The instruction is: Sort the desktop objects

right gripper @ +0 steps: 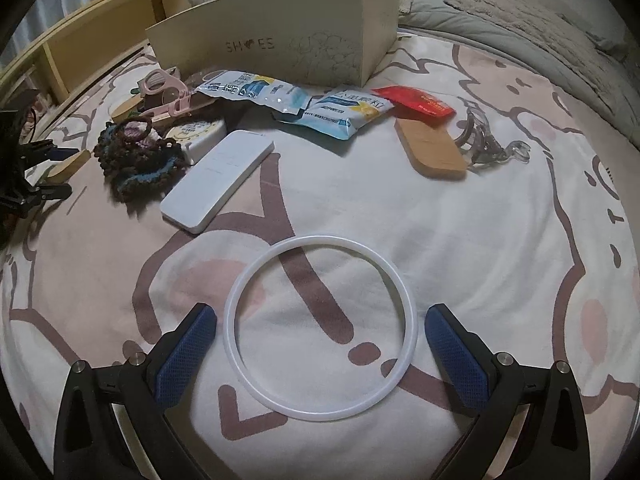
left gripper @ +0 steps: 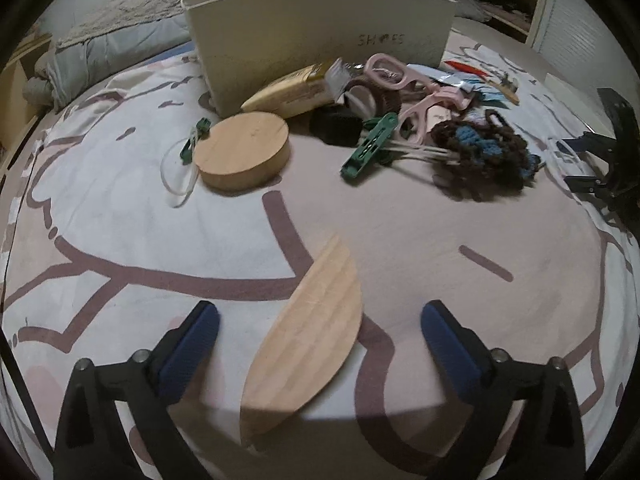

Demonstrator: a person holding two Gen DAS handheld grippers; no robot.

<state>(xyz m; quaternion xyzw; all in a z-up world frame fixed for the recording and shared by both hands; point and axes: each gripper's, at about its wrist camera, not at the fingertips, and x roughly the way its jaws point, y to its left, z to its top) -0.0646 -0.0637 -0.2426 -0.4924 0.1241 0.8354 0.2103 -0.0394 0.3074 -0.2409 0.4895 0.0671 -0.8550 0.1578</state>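
On bedsheet (left gripper: 400,232), wooden disc (left gripper: 304,344) left view, white ring (right gripper: 320,328) right view

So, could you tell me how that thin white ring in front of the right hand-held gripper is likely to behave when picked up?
The thin white ring looks light and probably flexible, so it may deform when squeezed. Lying flat on the soft patterned bedsheet, its low rim may be hard to catch.

My left gripper (left gripper: 320,320) tips steeply downward, jaws spread wide — blue pads (left gripper: 188,344) pressing on nothing. My right gripper (right gripper: 320,320) is pitched down much the same, its jaws just as wide — pads (right gripper: 456,348) bare too.
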